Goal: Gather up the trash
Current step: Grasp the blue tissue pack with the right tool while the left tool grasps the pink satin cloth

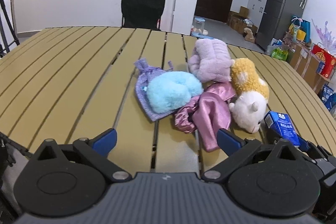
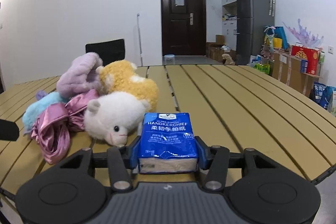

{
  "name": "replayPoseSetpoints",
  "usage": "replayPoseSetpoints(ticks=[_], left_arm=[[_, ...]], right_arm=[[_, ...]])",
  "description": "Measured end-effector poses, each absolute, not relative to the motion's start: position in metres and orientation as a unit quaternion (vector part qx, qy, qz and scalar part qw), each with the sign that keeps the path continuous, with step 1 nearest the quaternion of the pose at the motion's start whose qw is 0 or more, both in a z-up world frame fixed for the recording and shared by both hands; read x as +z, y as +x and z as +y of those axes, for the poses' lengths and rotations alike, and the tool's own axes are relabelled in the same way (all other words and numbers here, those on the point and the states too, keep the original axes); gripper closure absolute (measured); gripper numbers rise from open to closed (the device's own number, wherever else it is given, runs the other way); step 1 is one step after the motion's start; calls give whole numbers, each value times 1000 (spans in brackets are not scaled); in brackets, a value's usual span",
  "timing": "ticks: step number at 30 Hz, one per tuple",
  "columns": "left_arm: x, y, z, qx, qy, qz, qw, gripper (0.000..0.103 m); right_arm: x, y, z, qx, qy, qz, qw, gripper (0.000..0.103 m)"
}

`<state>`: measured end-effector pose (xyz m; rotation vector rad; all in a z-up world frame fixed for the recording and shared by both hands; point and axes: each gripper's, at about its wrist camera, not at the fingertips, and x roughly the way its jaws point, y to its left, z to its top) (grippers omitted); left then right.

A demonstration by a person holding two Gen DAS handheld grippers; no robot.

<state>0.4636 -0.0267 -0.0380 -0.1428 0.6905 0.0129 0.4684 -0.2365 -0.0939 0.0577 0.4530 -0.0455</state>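
The slatted tan table (image 2: 241,102) carried a heap of soft things. In it an alpaca plush (image 2: 117,110) with a white head and orange body lay beside a lilac plush (image 1: 210,60), a light-blue fluffy toy (image 1: 172,93) and a pink satin garment (image 1: 210,112). The blue handkerchief tissue pack (image 2: 168,140) sat just right of the alpaca's head, on the near part of the table, clamped on both sides by the right gripper (image 2: 168,155). The left gripper (image 1: 166,140) stood spread wide and empty before the heap.

Glossy plastic wraps the tissue pack (image 2: 167,135), the pink garment (image 1: 210,112) looks satiny, and the toys (image 1: 248,96) fluffy.
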Motion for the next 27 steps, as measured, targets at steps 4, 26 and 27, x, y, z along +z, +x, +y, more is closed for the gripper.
replayPoseSetpoints(ticks=[4,26,27], left_arm=[[-37,470,-35,-9,-73,328,942,0],[-71,538,-58,-8,-95,347,933,57],[-71,537,-58,-8,-96,347,933,59]], right_arm=[[-90,463,-249,-33,46,213,975,53],[-90,457,-290,-66,61,200,976,53],[-90,457,-290,-64,61,200,976,53]])
